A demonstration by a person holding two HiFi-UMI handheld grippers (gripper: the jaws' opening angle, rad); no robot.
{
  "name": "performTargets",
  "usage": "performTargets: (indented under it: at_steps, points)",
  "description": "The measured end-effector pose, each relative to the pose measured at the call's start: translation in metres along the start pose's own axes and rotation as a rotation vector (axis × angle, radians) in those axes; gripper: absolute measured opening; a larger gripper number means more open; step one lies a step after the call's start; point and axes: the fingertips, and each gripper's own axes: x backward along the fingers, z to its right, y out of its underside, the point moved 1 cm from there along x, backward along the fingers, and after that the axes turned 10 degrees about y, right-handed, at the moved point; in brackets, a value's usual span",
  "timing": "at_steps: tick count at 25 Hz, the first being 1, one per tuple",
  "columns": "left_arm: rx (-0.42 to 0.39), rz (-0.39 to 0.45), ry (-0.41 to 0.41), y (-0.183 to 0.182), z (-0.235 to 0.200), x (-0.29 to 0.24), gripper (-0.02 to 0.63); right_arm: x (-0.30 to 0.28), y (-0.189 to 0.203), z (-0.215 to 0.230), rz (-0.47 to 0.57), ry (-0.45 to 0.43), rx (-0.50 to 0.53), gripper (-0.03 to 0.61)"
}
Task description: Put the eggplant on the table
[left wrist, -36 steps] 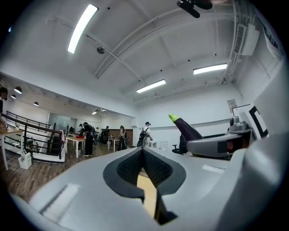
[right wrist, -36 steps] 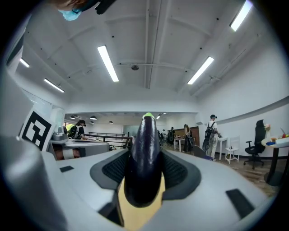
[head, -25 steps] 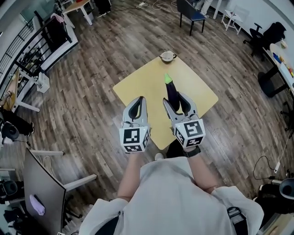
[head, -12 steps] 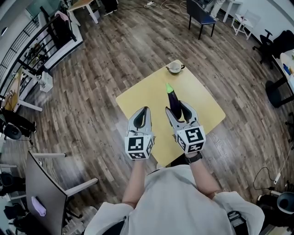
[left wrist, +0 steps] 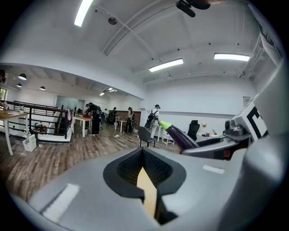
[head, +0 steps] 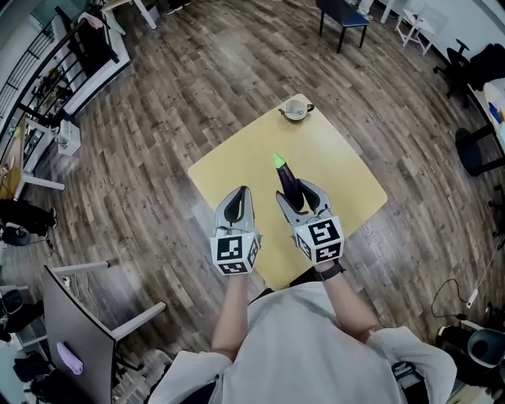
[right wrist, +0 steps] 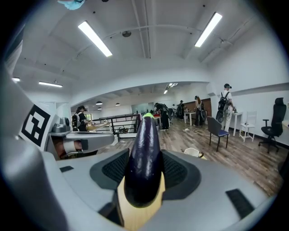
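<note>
**Two grippers over a yellow table, one carrying the eggplant**

Head view: a square yellow table (head: 237, 158) stands cornerwise on a dark plank floor (head: 158, 102). Its top is bare except for a pale cup (head: 296, 109) at the far corner. The right gripper (head: 298, 197) is clamped on the eggplant (head: 288, 180), whose green tip points away from the person, over the near half of the table. Whether the eggplant touches the top cannot be told from here. The left gripper (head: 237, 207) hangs just beside it with its jaws drawn together on nothing. Round the table are a blue chair (head: 343, 17) beyond the far side, a black railing (head: 47, 87) at the left and a monitor (head: 75, 331) at the near left.

Left gripper view: the left gripper (left wrist: 143, 155) shows its pads closed, with only a thin sliver of table (left wrist: 146, 189) between them. The eggplant (left wrist: 180, 135) juts up to the right. Behind lie a long white room with strip lights (left wrist: 166, 65) and people (left wrist: 95, 119) at desks.

Right gripper view: the right gripper (right wrist: 144, 180) presses its pads on both flanks of the dark eggplant (right wrist: 144, 153), with the yellow table (right wrist: 140, 212) below. The cup (right wrist: 192, 152) sits ahead to the right, and the blue chair (right wrist: 217, 128) is further off on the planks.
</note>
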Motion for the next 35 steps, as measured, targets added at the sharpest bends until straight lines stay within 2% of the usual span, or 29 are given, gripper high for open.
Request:
performTargets:
  at_steps: [12,35]
  points:
    - [0.069,-0.107,-0.012,0.065,-0.02,-0.029,0.005,-0.047,0.063,0.009,-0.15,-0.028,-0.018,0.219]
    - [0.172,-0.223,-0.073,0.16,-0.057,-0.1,0.005,-0.144,0.183,0.038,-0.394,-0.084,-0.019,0.219]
